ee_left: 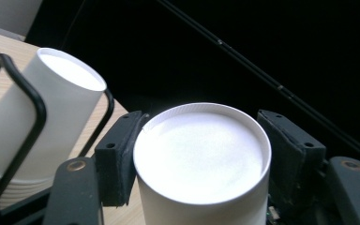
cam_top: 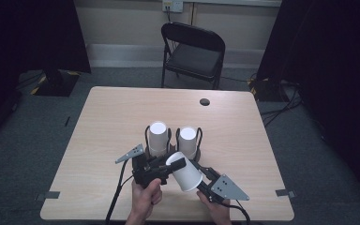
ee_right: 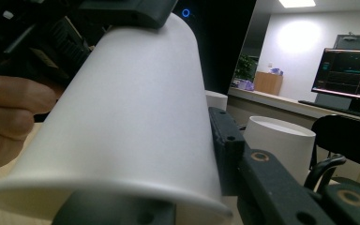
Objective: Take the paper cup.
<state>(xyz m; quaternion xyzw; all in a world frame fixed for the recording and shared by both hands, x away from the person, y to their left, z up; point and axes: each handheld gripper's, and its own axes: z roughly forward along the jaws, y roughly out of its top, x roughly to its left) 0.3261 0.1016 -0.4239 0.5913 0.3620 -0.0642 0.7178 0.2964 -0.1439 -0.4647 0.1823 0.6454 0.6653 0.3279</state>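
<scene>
As things stand on the table: two stacks of upturned white cups sit near its middle, and one loose cup is held tilted in the air just in front of them, on the person's side.
Left stack and right stack: each stands in a black wire holder. They are close to the held cup, so a careless swing of either hand could knock a stack or tip its holder.
Held cup: thin paper, with its closed base toward the left hand and its open rim toward the right. It is off the table and touches neither stack.
Left tongs: clamped on the cup's base end, with a pad against each side. A small dent shows in the base rim beside one pad.
Right tongs: clamped across the cup's wider body, near the rim.
Main risk: with two grips on one soft cup, hands that pull or twist apart could crease or tear the wall.
Second risk: too hard a squeeze could crush the rim out of round, and the cup might then not nest on a stack.
Third risk: if both grips loosen together, the cup falls and rolls off the table.
Writing: the cups are plain white with no brand or label. A monitor far off shows lines too small to read.
</scene>
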